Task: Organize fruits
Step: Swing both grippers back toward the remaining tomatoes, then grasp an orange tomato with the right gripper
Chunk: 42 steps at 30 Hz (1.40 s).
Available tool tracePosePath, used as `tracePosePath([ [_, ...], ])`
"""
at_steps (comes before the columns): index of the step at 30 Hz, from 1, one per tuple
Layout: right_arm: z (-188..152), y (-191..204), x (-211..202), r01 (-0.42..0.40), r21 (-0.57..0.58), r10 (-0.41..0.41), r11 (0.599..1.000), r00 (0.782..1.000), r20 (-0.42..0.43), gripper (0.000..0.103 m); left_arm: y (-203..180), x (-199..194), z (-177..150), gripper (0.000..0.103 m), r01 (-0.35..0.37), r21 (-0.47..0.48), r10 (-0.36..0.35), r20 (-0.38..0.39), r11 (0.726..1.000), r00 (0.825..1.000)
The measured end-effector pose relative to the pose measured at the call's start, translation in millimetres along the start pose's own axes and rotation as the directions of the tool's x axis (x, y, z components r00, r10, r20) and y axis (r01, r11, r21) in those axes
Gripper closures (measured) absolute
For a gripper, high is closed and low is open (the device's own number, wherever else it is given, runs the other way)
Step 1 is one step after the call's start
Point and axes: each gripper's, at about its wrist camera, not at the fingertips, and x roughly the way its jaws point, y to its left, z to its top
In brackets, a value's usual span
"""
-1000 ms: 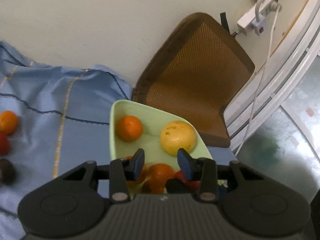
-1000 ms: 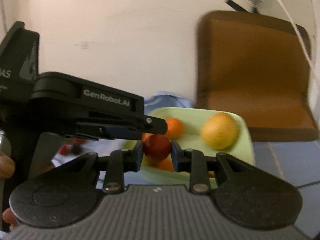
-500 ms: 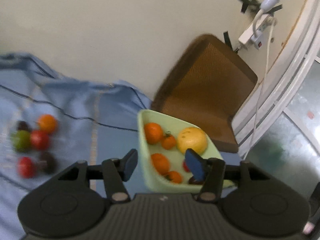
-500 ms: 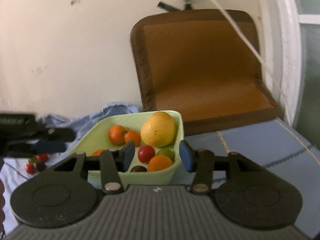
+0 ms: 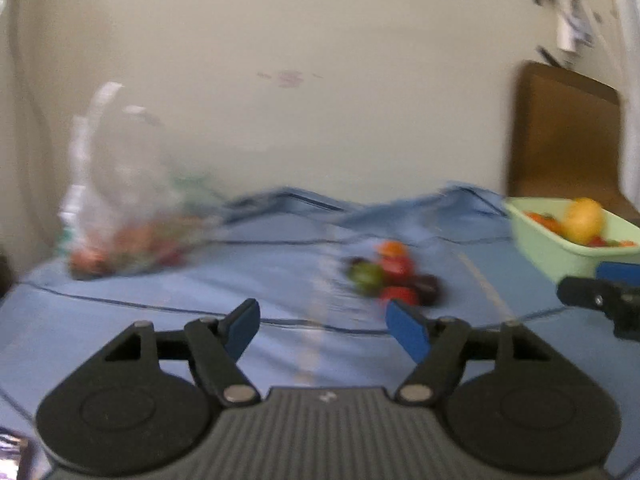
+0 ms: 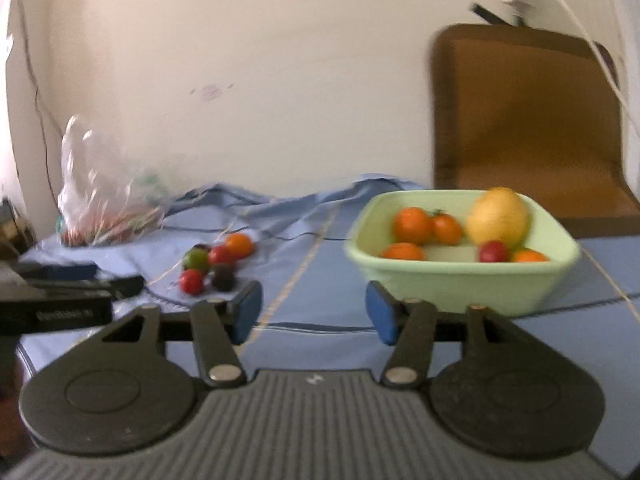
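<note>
A pale green tub [image 6: 460, 280] holds several small orange and red fruits and a yellow fruit [image 6: 498, 220]; it also shows at the right in the left wrist view [image 5: 568, 254]. A cluster of small loose fruits [image 6: 214, 262] lies on the blue cloth, also in the left wrist view [image 5: 394, 276], blurred. My left gripper [image 5: 322, 330] is open and empty, low over the cloth, short of the cluster. My right gripper [image 6: 314, 314] is open and empty, just short of the tub's left near corner. The left gripper [image 6: 72, 300] shows at the left of the right wrist view.
A clear plastic bag [image 6: 100, 200] with more fruit lies at the back left by the wall. A brown chair [image 6: 524, 120] stands behind the tub. The blue cloth [image 6: 312, 256] is rumpled along the wall. A white cable [image 6: 592, 40] hangs at the right.
The right gripper let a red fruit go into the tub, opened and drew back. The left gripper swung left from the tub toward the loose cluster and opened wider.
</note>
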Motion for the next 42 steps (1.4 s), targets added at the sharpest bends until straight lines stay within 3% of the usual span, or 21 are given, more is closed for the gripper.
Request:
tracePosePath([
  [2,4.0,12.8,5.4,0.03,-0.033,-0.029,0.999,0.999,0.038,0.04,11.4,-4.2,-1.3,0.023,-0.061,-0.016,0.062,0.042,0.998,0.997],
  [4,7.2,23.6,3.0,0.068,-0.069,-0.058,0.995,0.988,0.141,0.035,19.4,-8.2,-2.0,0.016,-0.119,-0.033,0.121,0.095,0.992,0.988],
  [6,6.8,31.7,-6.0,0.106,-0.113,-0.073,0.988,0.962,0.261,0.012,21.4,-10.9,-2.9,0.01,-0.156,-0.045,0.161,0.142,0.987,0.977],
  [8,3.8,35.6,-7.9,0.15,-0.151,-0.086,0.977,0.927,0.364,0.008,20.5,-15.0,-3.9,0.009,-0.167,-0.044,0.172,0.176,0.985,0.969],
  [10,-0.4,38.2,-3.6,0.181,-0.183,-0.099,0.966,0.917,0.386,0.008,14.1,-20.3,-6.7,0.006,-0.181,-0.015,0.18,0.211,0.983,0.961],
  [11,-0.5,38.1,-0.7,0.185,-0.19,-0.104,0.964,0.924,0.369,0.008,10.1,-23.1,-8.1,0.0,-0.191,0.002,0.185,0.235,0.982,0.954],
  [14,-0.2,34.2,5.3,0.199,-0.184,-0.127,0.963,0.931,0.343,0.008,3.5,-29.4,-10.1,0.0,-0.215,0.024,0.199,0.284,0.976,0.938],
  [17,1.1,36.2,12.1,0.194,-0.205,-0.125,0.959,0.943,0.308,0.008,8.3,-27.8,-8.2,0.0,-0.211,-0.002,0.203,0.268,0.978,0.942],
  [22,12.0,47.0,43.0,0.135,-0.261,-0.091,0.956,0.98,0.174,0.011,20.3,-25.7,-7.9,0.0,-0.188,-0.064,0.198,0.228,0.98,0.953],
  [25,29.5,48.5,69.2,0.104,-0.227,-0.086,0.968,0.992,0.09,0.027,21.8,-25.3,-8.5,0.0,-0.175,-0.067,0.186,0.22,0.982,0.958],
  [29,66.4,46.2,102.0,0.015,-0.094,-0.018,0.995,0.999,-0.038,0.052,27.0,-21.3,-8.1,0.0,-0.16,-0.087,0.173,0.182,0.983,0.968],
  [31,91.9,48.7,120.9,-0.028,-0.062,0.022,0.998,0.995,-0.1,0.054,31.1,-18.7,-7.6,0.0,-0.145,-0.105,0.161,0.161,0.984,0.974],
  [34,109.1,56.8,148.8,-0.085,-0.069,0.065,0.994,0.968,-0.243,0.055,36.7,-16.5,-7.8,0.0,-0.125,-0.131,0.144,0.14,0.983,0.98],
  [39,91.7,64.9,183.1,-0.112,-0.096,0.067,0.989,0.92,-0.387,0.058,45.1,-13.5,-7.5,0.0,-0.076,-0.16,0.094,0.11,0.984,0.989],
  [42,81.1,58.1,196.9,-0.094,-0.054,0.064,0.994,0.912,-0.406,0.057,47.5,-10.6,-7.4,0.0,-0.045,-0.168,0.062,0.092,0.985,0.994],
])
